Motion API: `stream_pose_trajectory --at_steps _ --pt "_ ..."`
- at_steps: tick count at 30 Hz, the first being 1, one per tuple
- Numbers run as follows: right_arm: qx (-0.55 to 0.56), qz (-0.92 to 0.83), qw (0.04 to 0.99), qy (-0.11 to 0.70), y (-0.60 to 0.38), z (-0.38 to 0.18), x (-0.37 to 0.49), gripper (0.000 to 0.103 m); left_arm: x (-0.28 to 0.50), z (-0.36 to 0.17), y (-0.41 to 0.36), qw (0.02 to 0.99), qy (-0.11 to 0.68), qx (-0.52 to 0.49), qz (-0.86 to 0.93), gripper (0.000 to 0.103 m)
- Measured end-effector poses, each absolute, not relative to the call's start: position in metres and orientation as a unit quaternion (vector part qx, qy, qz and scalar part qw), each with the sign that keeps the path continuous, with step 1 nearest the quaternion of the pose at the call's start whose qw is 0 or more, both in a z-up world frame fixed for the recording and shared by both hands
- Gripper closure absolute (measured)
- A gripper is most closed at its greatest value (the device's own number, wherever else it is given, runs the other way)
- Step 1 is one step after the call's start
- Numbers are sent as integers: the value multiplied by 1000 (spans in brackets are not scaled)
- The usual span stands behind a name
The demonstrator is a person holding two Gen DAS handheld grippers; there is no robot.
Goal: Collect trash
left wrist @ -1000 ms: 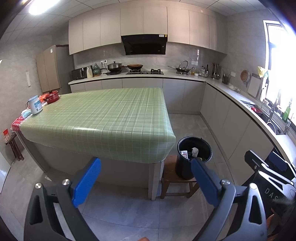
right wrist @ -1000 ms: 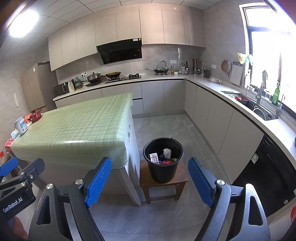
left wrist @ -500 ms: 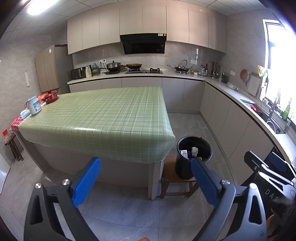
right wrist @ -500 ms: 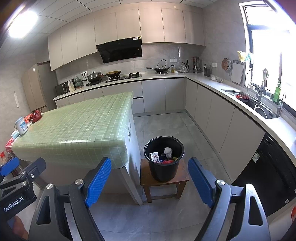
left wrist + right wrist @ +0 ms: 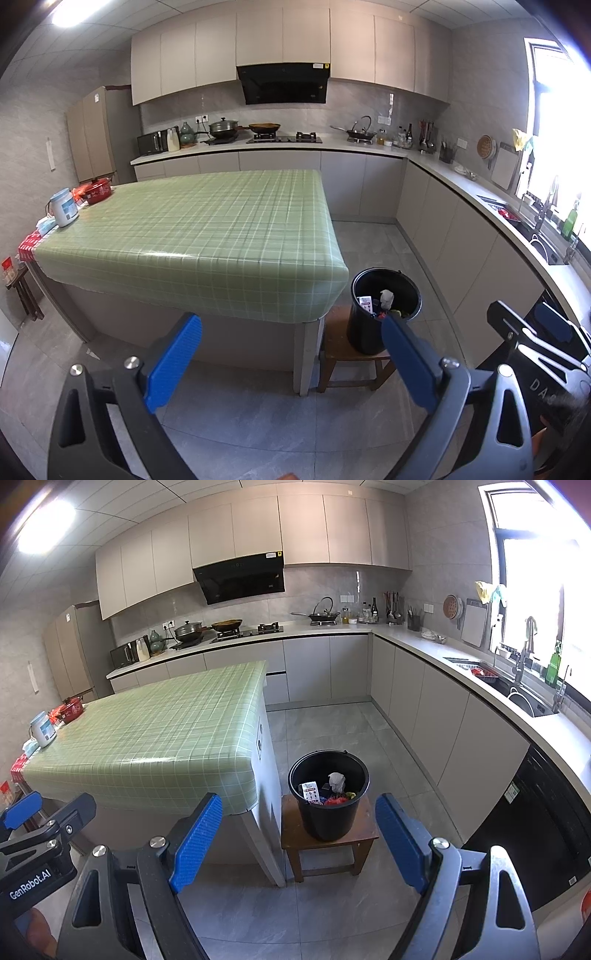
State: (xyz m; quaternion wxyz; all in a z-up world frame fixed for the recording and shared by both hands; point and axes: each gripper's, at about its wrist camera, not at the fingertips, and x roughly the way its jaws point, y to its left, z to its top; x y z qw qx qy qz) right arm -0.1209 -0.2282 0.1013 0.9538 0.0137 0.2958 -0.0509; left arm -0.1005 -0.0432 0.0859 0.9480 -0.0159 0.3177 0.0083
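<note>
A black bucket (image 5: 328,794) stands on a small wooden stool (image 5: 328,845) beside the table's near right corner; in it lie a crumpled white wad, a printed card and red and yellow scraps. The left wrist view shows the same bucket (image 5: 384,306) partly behind a blue pad. My right gripper (image 5: 299,834) is open, well back from the bucket and above the floor, nothing between its fingers. My left gripper (image 5: 291,354) is also open and empty, facing the table's front edge. Each view shows the other gripper at its side edge.
A table with a green checked cloth (image 5: 199,229) fills the middle; a white jar (image 5: 64,212) and a red pot (image 5: 98,190) sit at its far left. Cabinets, a hob and a sink counter (image 5: 480,686) line the back and right. Grey tiled floor (image 5: 332,904) lies below.
</note>
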Motion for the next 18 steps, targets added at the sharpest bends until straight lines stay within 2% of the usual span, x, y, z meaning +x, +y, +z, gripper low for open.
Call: stream_pose_trajectory --at_steps 18 --pt "20 -66 952 298 -233 100 -123 16 -92 81 -46 944 328 -29 -13 4"
